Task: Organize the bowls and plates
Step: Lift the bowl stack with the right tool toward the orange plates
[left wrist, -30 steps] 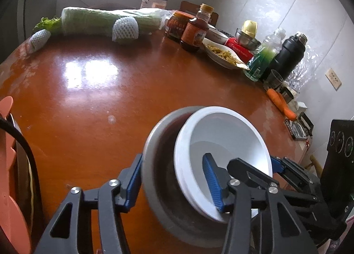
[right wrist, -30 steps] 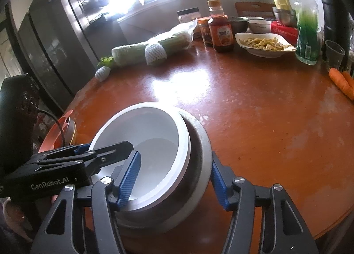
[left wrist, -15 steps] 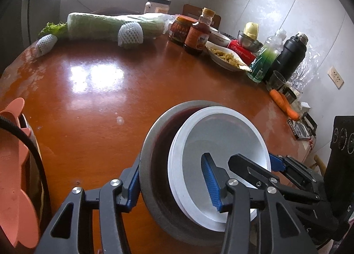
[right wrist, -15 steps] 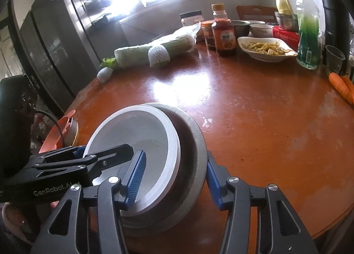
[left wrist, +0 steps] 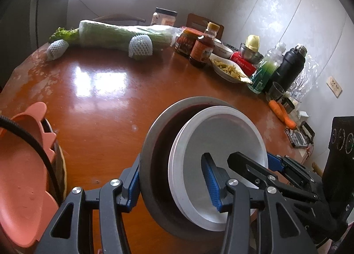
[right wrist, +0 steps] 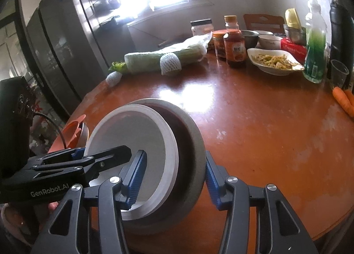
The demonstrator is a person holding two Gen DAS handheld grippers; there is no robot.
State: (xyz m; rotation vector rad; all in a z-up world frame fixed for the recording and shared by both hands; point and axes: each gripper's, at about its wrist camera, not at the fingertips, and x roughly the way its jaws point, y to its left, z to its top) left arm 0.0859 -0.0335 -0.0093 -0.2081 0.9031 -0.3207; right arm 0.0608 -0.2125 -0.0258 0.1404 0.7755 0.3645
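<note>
A white bowl (left wrist: 221, 143) nests inside a grey bowl (left wrist: 152, 143); both are tipped steeply on edge above the round brown table (left wrist: 99, 99). My left gripper (left wrist: 172, 185) is shut on the stack's near rim, one finger outside the grey bowl, one inside the white bowl. My right gripper (right wrist: 174, 178) is shut on the opposite rim of the same stack; the grey bowl (right wrist: 190, 143) and white bowl (right wrist: 132, 139) also show there. Each gripper shows in the other's view.
An orange plate (left wrist: 20, 176) sits over other dishes at the table's left edge. At the far side stand wrapped greens (left wrist: 115, 35), sauce bottles (left wrist: 203, 48), a dish of food (left wrist: 230, 70), a green bottle (left wrist: 263, 70), a black flask (left wrist: 287, 68) and carrots (left wrist: 283, 112).
The nested bowls have been lifted and tilted further on edge, their opening turning away from upward. Both grippers rose with them and kept their hold.
</note>
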